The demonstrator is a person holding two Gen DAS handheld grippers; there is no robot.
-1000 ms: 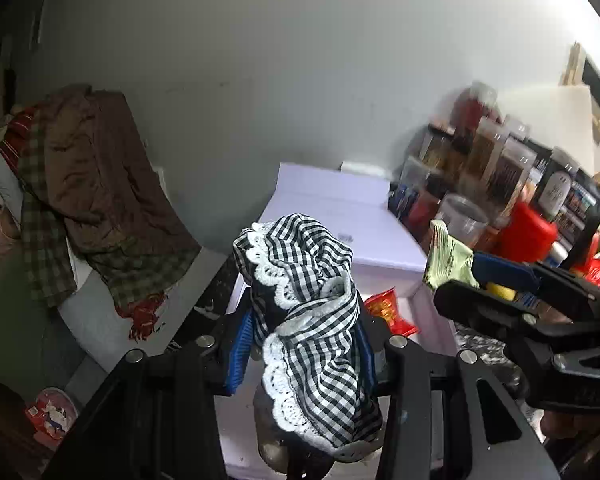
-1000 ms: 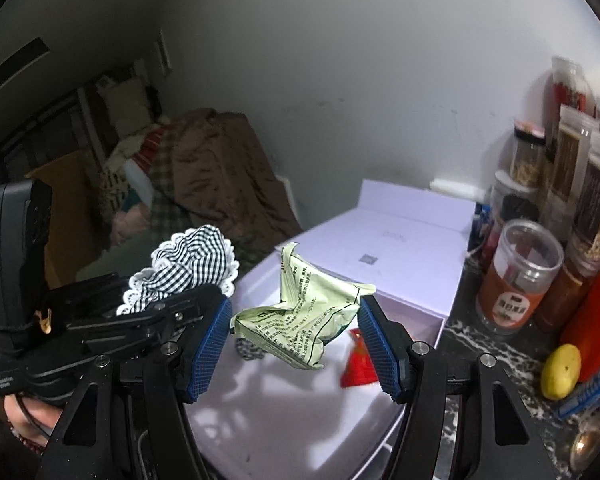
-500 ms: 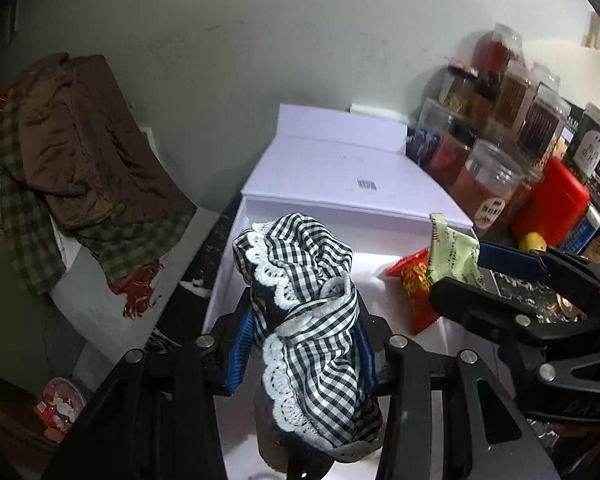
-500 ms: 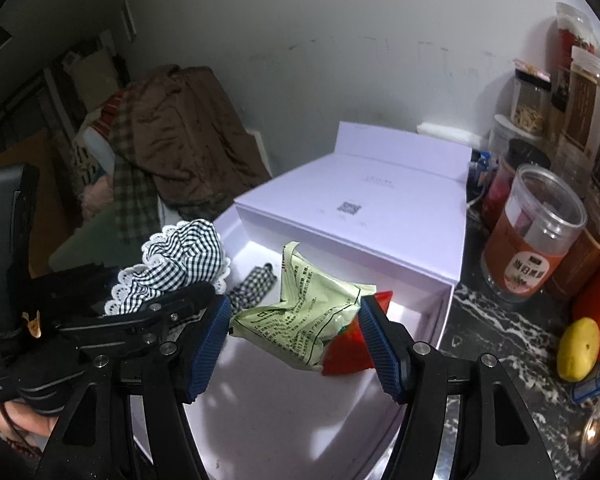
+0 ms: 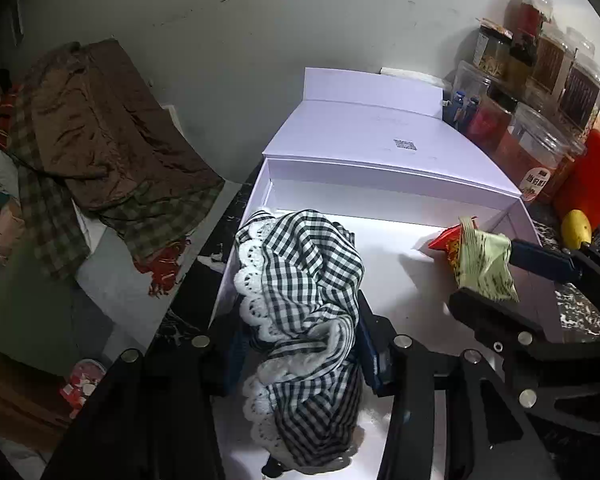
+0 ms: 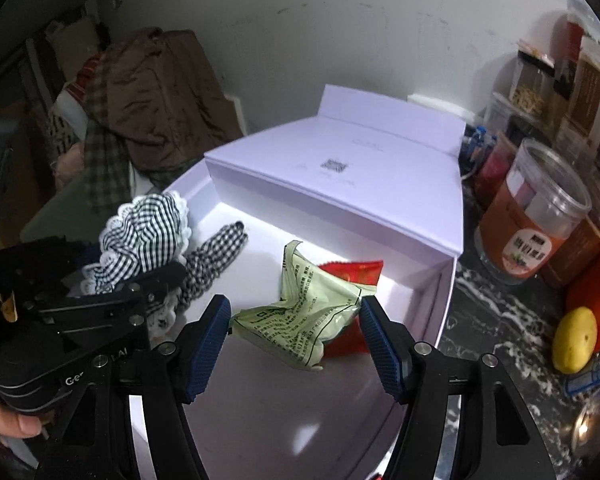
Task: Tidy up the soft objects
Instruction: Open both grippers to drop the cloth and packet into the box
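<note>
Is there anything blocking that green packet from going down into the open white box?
Mostly no. The green packet, between the right gripper fingers, hangs over the white box. A red packet lies just beyond and partly under it; the floor nearer the camera looks bare.

Jars [image 6: 534, 216] right of box [image 6: 448, 292]

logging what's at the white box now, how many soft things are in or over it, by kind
Checked cloth with lace trim, between the left gripper's pads: 1
Green packet in the right gripper: 1
Red packet on the white box floor: 1
Total: 3
</note>
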